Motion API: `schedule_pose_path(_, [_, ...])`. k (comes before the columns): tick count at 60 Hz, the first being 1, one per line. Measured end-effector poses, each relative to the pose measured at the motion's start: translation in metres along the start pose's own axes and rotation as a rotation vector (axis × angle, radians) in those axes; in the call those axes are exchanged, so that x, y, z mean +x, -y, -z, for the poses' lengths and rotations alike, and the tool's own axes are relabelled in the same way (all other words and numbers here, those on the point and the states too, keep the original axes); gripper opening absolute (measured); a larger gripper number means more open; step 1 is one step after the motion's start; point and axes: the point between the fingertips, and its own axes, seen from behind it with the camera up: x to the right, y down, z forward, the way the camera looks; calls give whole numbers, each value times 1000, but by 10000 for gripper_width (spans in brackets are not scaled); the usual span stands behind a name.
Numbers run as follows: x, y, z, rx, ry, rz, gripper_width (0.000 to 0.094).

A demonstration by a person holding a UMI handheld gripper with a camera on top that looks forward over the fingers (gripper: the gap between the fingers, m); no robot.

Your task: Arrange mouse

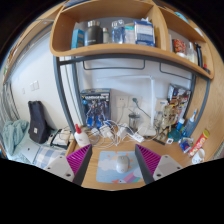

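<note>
A light grey mouse (122, 164) rests on a pale blue patterned mouse pad (108, 178) on a wooden desk (172, 158). My gripper (114, 153) is open, its two magenta-padded fingers spread wide over the pad's left and right edges. The mouse lies between the fingers, nearer the right finger (149, 159), with a clear gap on each side. The left finger (80, 160) touches nothing that I can see.
Just beyond the pad lie white cables and a power strip (110, 130). A red-capped bottle (79, 133) stands to the left and a bottle (176, 132) to the right. A black bag (38, 120) leans far left. A wooden shelf (120, 40) hangs above the desk.
</note>
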Motion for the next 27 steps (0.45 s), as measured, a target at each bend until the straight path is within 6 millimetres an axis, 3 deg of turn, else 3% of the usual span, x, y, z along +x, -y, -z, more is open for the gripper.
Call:
schedule_pose_path(12, [10, 12, 28, 49, -40, 10, 863])
schedule_pose_path(27, [-1, -10, 34, 19, -13, 11, 865])
